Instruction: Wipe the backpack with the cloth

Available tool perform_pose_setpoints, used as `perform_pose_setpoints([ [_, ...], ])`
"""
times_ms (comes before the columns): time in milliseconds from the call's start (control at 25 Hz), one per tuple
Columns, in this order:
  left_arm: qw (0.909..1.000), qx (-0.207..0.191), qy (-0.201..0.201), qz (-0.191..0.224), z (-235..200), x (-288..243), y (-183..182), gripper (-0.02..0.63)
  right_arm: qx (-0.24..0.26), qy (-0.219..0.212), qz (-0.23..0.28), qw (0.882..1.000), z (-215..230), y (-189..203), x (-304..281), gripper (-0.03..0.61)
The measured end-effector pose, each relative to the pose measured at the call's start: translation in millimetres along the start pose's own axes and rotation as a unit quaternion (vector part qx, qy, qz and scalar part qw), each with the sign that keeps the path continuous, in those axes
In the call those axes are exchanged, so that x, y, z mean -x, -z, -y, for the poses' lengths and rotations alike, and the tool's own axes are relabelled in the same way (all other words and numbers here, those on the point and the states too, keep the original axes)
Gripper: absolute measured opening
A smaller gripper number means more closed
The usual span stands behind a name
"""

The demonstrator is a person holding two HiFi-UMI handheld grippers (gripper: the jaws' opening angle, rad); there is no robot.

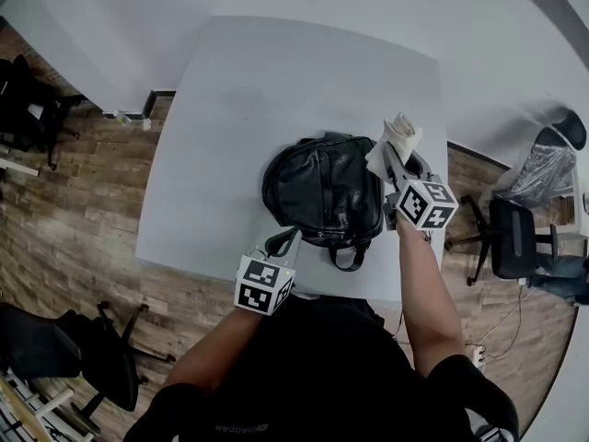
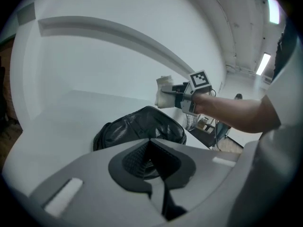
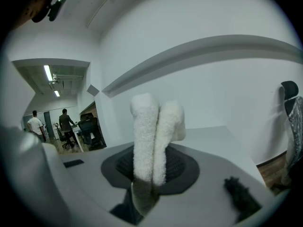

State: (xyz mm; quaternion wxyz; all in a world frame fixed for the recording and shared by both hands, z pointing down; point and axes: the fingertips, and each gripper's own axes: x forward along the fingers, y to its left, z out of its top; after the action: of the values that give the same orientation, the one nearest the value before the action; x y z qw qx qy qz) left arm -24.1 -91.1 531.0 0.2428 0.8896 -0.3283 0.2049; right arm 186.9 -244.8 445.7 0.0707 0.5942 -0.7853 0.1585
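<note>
Glossy, creased black leather-like skin on the backpack (image 1: 322, 187); fluffy, rough white pile on the cloth (image 1: 398, 139); smooth matt pale grey desk (image 1: 239, 90); brown wood-grain floor (image 1: 83, 219).

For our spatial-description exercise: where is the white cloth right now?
In the head view the cloth is at the right, clamped in the tongs of the right gripper, held beside the right edge of the black backpack over the table.

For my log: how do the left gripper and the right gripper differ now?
The right gripper is shut on the white cloth; the left gripper is shut on nothing. The right is raised beside the black backpack; the left is low at its near edge. Both bear marker cubes.
</note>
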Motion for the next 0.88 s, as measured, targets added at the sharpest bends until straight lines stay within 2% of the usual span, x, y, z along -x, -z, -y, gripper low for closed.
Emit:
perform_pose_setpoints([
  [240, 0.9998, -0.012, -0.012, -0.004, -7.2, 10.0, 4.6, 0.008, -0.018, -0.034, -0.009, 0.999, -40.9, 18.8, 2.3, 0.094],
  [560, 0.9998, -0.004, -0.021, 0.001, -19.9, 22.4, 7.3, 0.007, -0.028, -0.098, -0.049, 0.994, -112.6, 57.4, -13.6, 0.094],
  [880, 0.9988, -0.012, -0.048, -0.001, -38.2, 43.2, 18.1, 0.007, -0.025, -0.127, -0.081, 0.988, -157.8, 89.8, -40.0, 0.094],
])
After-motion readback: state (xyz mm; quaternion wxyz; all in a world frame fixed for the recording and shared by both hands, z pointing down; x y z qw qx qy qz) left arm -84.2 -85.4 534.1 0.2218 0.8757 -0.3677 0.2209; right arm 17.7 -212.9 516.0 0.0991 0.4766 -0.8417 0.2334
